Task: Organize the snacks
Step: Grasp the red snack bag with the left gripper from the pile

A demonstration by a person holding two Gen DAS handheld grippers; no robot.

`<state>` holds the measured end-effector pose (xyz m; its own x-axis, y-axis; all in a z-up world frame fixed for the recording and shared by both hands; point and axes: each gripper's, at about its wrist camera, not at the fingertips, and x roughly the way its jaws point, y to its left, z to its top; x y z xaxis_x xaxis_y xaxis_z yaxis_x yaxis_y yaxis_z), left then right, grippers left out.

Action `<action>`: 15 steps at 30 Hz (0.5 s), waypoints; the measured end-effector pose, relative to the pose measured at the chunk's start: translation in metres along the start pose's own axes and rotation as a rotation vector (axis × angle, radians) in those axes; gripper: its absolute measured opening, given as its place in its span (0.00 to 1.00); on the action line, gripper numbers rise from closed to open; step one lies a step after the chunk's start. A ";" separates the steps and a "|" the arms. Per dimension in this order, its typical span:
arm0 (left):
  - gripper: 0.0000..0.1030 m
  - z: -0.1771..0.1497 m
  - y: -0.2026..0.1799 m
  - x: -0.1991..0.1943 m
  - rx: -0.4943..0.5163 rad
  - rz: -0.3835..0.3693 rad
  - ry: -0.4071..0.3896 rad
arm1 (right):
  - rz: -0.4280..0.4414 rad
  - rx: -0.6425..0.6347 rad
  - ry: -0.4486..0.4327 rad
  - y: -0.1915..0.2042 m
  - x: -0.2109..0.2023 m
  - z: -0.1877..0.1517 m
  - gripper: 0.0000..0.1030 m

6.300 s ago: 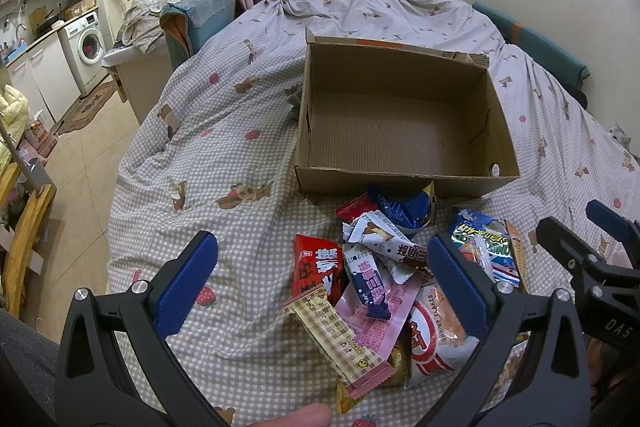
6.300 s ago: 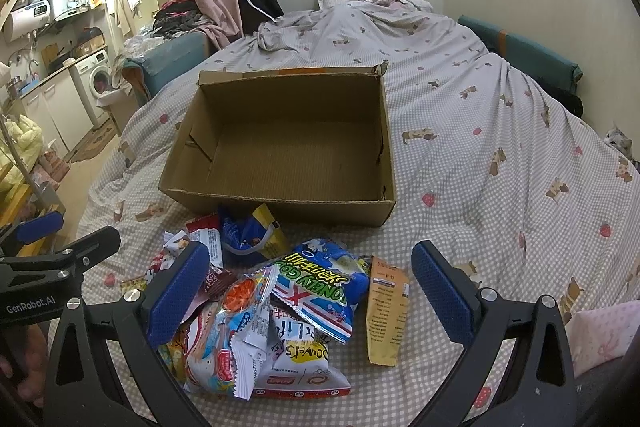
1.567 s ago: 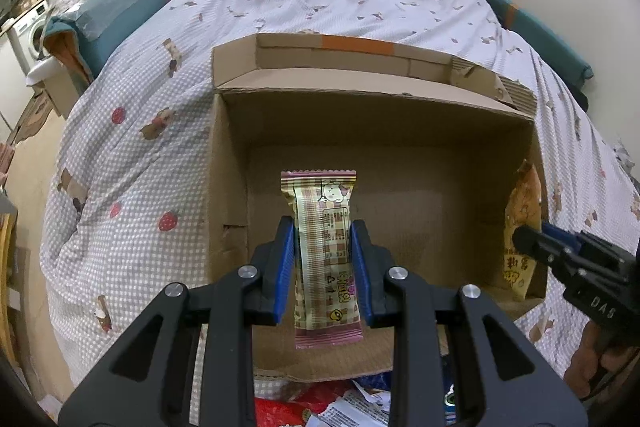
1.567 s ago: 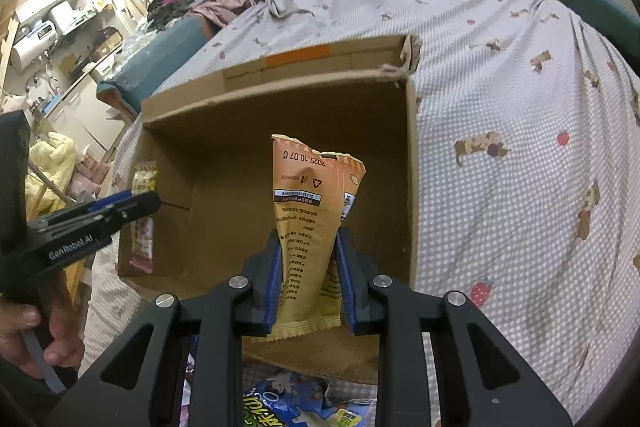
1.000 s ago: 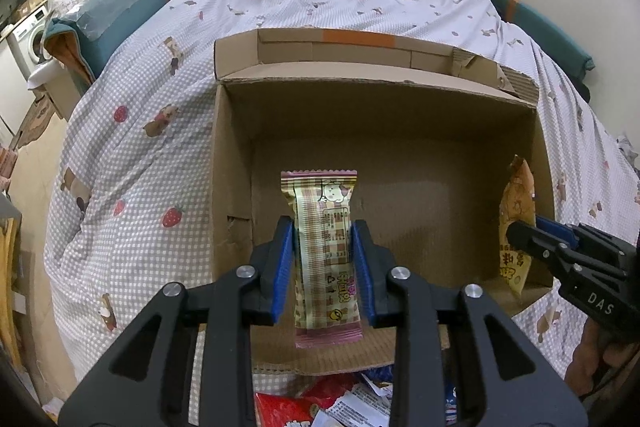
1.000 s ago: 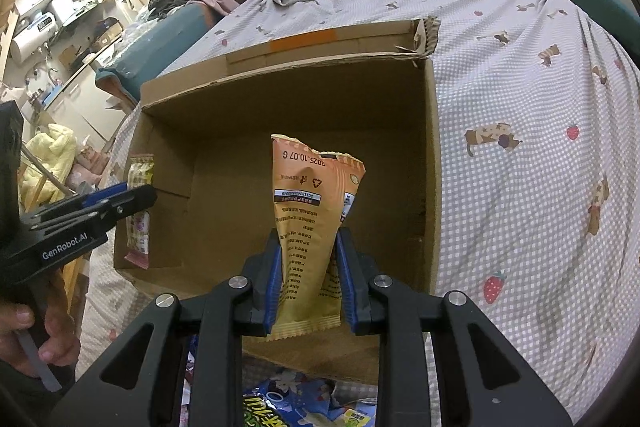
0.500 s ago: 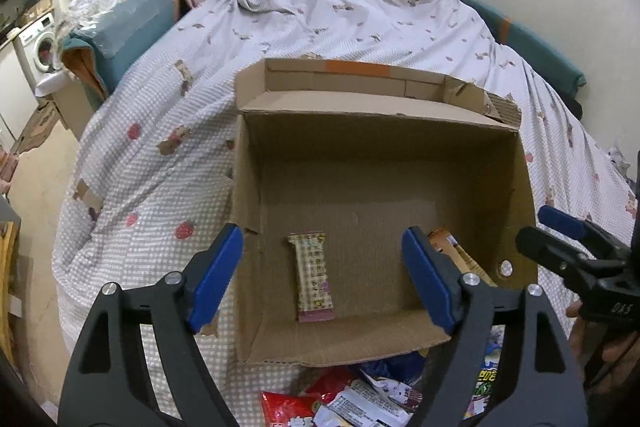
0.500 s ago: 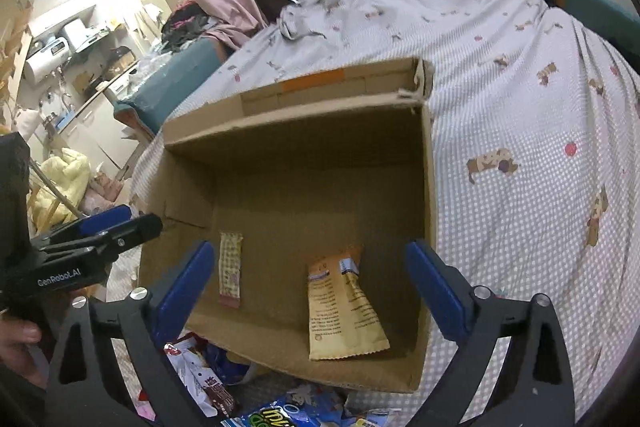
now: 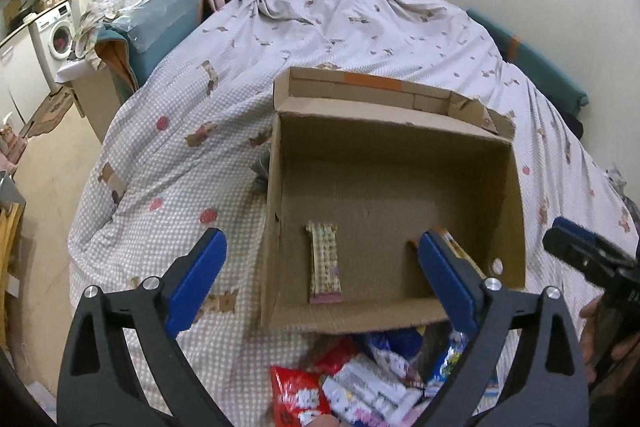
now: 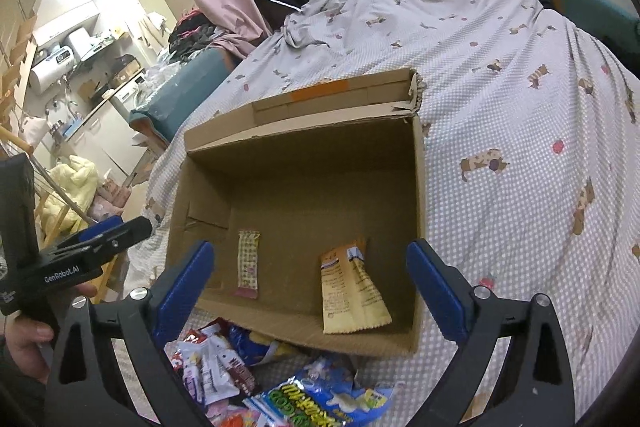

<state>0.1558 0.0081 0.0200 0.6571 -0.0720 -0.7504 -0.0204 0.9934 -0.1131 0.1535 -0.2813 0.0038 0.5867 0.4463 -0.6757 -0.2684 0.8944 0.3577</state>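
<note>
Both grippers hang wide apart and empty over the near edge of the cardboard box (image 9: 394, 315) on the bed (image 9: 360, 27) — left gripper (image 9: 320, 279), right gripper (image 10: 310, 287). Inside lie a checked snack bar (image 9: 325, 263) toward the left and an orange packet (image 10: 350, 291) toward the right, well apart. More snack packets (image 10: 248, 379) sit heaped on the bed just in front of the box

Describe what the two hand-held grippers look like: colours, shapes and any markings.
Both are black plastic frames with silver screws and two splayed fingers carrying blue pads. The left hand-held gripper reads "GenRobot.AI" in white along its side; the right hand-held gripper shows part of a white marking. No cables visible.
</note>
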 end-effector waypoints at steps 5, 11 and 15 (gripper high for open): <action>0.93 -0.011 0.010 -0.021 -0.004 0.028 0.016 | 0.005 0.014 0.026 0.005 -0.020 -0.002 0.96; 0.93 -0.028 0.025 -0.043 -0.039 0.038 0.047 | 0.034 0.036 0.068 0.015 -0.039 -0.019 0.96; 0.93 -0.043 0.031 -0.054 -0.041 0.047 0.068 | 0.043 0.037 0.092 0.021 -0.051 -0.034 0.96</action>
<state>0.0878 0.0385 0.0289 0.6021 -0.0324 -0.7978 -0.0816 0.9914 -0.1019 0.0922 -0.2842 0.0234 0.5024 0.4864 -0.7148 -0.2626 0.8735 0.4098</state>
